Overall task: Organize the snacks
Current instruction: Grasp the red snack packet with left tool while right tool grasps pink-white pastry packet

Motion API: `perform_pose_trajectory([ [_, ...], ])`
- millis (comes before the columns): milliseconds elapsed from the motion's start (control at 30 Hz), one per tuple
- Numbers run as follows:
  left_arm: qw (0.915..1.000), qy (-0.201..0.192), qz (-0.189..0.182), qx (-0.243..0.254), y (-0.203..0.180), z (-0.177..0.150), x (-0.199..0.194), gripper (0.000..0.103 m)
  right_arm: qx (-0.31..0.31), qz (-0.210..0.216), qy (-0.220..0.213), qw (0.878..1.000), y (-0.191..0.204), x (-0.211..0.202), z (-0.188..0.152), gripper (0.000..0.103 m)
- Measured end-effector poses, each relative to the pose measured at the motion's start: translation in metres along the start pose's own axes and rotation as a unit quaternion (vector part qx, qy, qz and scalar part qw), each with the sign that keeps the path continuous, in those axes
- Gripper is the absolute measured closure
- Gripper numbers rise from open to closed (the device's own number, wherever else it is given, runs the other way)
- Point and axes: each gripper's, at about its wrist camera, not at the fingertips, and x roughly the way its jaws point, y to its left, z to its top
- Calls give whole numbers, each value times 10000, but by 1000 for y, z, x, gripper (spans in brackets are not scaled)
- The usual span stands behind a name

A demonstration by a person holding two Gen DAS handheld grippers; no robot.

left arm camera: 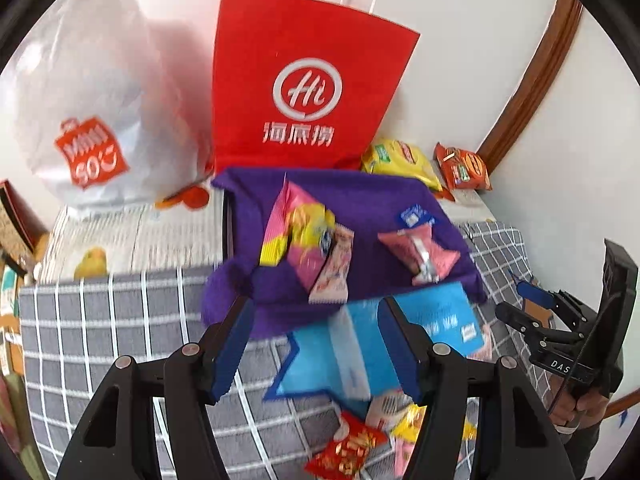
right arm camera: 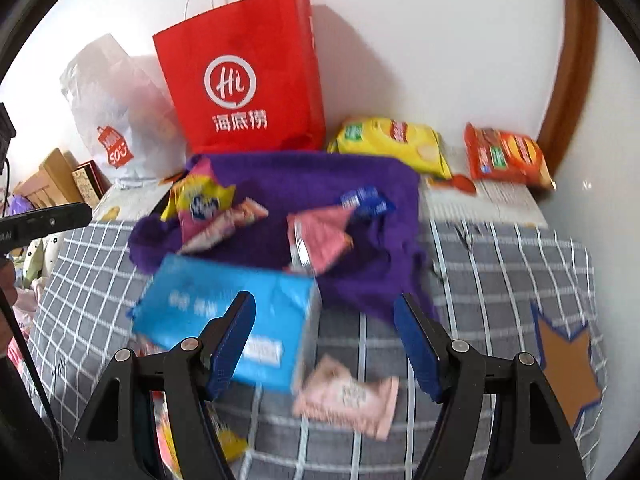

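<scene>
Purple cloth (right arm camera: pixel 280 184) lies on grey checked cover (right arm camera: pixel 500 280), far side near red paper bag (right arm camera: pixel 244 76). On cloth: pink-yellow snack packet (right arm camera: pixel 200 196) at left, pink wrapped snack (right arm camera: pixel 320 240) and small blue packet (right arm camera: pixel 366 200) at right. Blue tissue pack (right arm camera: pixel 224 312) rests just near of cloth. Pale pink sachet (right arm camera: pixel 348 396) lies on cover, near side. Left gripper (left arm camera: pixel 316 344) spread wide over tissue pack, holds nothing. Right gripper (right arm camera: pixel 324 340) spread wide above cover, holds nothing. Yellow chips bag (right arm camera: pixel 392 144) and orange bag (right arm camera: pixel 504 156) at far right by wall.
</scene>
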Motion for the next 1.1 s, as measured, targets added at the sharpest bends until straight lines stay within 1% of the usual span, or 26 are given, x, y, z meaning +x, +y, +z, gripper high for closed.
perform_pose_trajectory([
  [167, 9999, 133, 47, -80, 6, -28, 1, 41, -267, 76, 110, 9996, -2, 3, -38, 32],
  [300, 9996, 229, 136, -114, 9, -43, 3, 41, -857, -218, 115, 9960, 2, 11, -59, 32],
  [367, 9995, 260, 166, -120, 10, -48, 4, 41, -986, -239, 188, 9947, 1, 18, -63, 32],
  [467, 9993, 294, 179, -133, 9, -56, 5, 41, -1145, -393, 260, 9923, -3, 31, -66, 32],
  [633, 9992, 329, 195, -114, 7, -64, 6, 41, -1351, -314, 247, 9900, -4, 45, -62, 31],
  [733, 9993, 335, 105, -114, 5, -69, 6, 41, -1570, -271, 206, 9870, -2, 51, -60, 27],
  [767, 9993, 352, 70, -121, 4, -71, 7, 41, -1615, -217, 209, 9864, -2, 52, -60, 27],
  [867, 9990, 429, -59, -127, 1, -78, 11, 41, -1575, 89, 272, 9871, -5, 54, -64, 25],
  [1000, 9982, 574, -138, 84, -12, -91, 25, 41, -1383, 150, 231, 9900, -6, 56, -67, 23],
  [1067, 9973, 700, -136, 162, -16, -101, 33, 41, -1276, 207, 240, 9913, -8, 56, -66, 26],
  [1100, 9969, 750, -137, 214, -18, -105, 36, 43, -1238, 267, 250, 9916, -8, 56, -67, 30],
])
